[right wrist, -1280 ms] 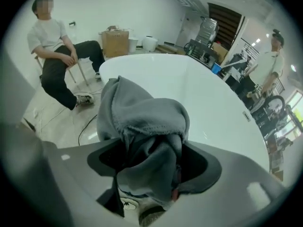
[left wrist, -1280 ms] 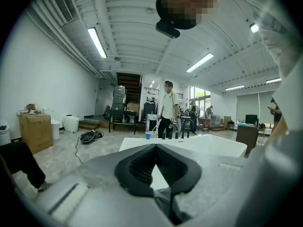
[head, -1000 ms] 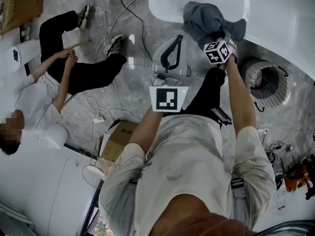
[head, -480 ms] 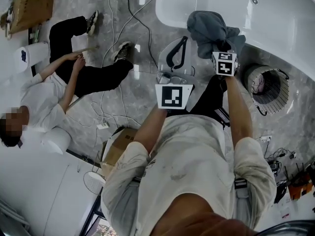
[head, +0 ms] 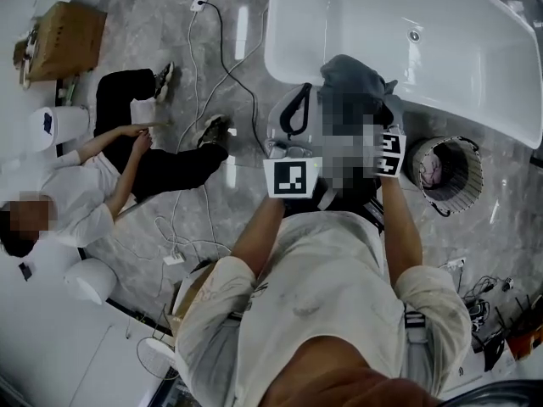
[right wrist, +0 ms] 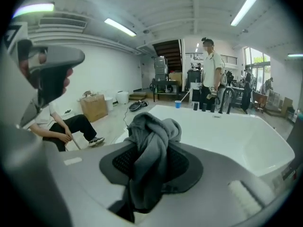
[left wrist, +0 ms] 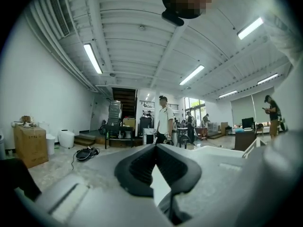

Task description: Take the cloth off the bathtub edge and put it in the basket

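- Head view: the carry is in hand. The crumpled grey cloth [head: 352, 79] hangs from the right hand-held gripper [head: 383, 124], apparently clear of the white bathtub [head: 475, 49]. Next it must swing right, over the round woven basket [head: 471, 185]. A mosaic patch hides the grip.
- Left gripper view: the left hand-held gripper [left wrist: 155, 148] has its pads together, empty.
- Right gripper view: the jaws, just closing, pinch the cloth [right wrist: 151, 150]. The basket is out of sight.

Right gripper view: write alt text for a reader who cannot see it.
The right gripper, its jaws having just been closing, is shut on a bunched grey cloth before a bathtub. A person sits on the floor at left.
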`<state>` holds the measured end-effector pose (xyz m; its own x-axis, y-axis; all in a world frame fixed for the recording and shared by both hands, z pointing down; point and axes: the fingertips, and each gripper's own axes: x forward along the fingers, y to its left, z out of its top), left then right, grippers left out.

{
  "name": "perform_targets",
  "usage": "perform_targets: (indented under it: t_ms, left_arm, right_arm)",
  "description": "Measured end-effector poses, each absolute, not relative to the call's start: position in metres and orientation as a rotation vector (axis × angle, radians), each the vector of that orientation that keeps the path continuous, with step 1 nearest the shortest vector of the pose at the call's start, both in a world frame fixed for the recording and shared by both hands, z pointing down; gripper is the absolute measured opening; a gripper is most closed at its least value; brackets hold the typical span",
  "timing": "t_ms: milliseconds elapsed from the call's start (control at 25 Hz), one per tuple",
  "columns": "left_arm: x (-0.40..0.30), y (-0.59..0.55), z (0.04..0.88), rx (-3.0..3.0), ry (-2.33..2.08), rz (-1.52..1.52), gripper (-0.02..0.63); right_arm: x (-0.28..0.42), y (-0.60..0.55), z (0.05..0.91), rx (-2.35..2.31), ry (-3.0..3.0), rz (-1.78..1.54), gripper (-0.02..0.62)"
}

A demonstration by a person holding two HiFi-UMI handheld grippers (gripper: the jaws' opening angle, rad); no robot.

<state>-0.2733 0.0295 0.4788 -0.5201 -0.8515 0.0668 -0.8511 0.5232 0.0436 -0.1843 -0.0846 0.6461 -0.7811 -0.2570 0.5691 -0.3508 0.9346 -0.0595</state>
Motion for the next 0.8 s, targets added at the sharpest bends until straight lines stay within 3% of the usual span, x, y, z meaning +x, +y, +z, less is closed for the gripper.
perform_targets:
  t_ms: [800]
  left_arm:
    - [-0.256, 0.029, 0.351, 1.655, -2.835, -0.067, 0.002]
  right_arm:
    - [-0.136, -0.102, 0.340, 0.767, -3.081, -0.091, 0.127]
